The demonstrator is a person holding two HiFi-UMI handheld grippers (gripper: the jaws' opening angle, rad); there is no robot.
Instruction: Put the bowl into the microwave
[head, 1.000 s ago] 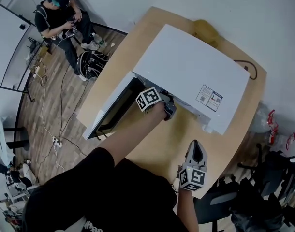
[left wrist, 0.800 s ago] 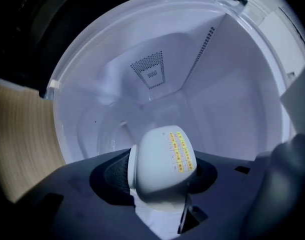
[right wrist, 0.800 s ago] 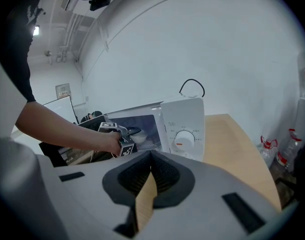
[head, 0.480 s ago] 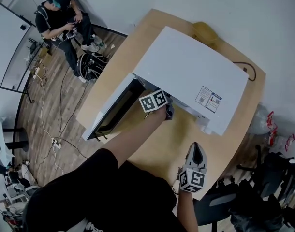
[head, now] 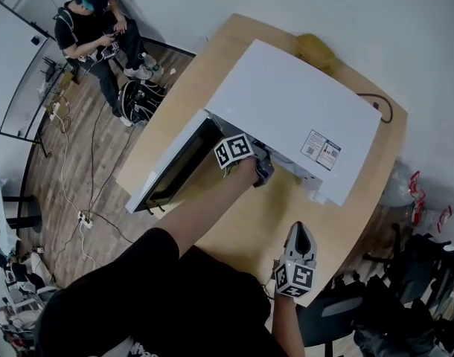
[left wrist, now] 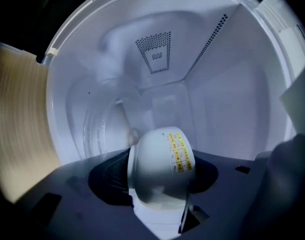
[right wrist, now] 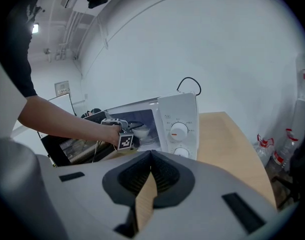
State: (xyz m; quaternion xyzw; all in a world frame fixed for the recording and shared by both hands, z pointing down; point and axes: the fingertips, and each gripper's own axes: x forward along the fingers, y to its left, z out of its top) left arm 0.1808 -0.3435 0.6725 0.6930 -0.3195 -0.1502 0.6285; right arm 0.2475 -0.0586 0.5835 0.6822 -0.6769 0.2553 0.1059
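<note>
The left gripper (head: 261, 171) reaches into the open microwave (head: 294, 110), and its jaws hold the white bowl (left wrist: 160, 166). The right gripper (head: 301, 238), with jaws together and empty, hovers at the near edge of the worktop (head: 249, 222).

white microwave (head: 286, 114) on tan table (head: 234, 229), door (head: 171, 171) swung open to the left. left gripper (head: 261, 168) at the cavity mouth, tips probably inside, hard to see. right gripper (head: 302, 234) near table edge, well apart. 1 person (head: 93, 28) seated top-left.
</note>
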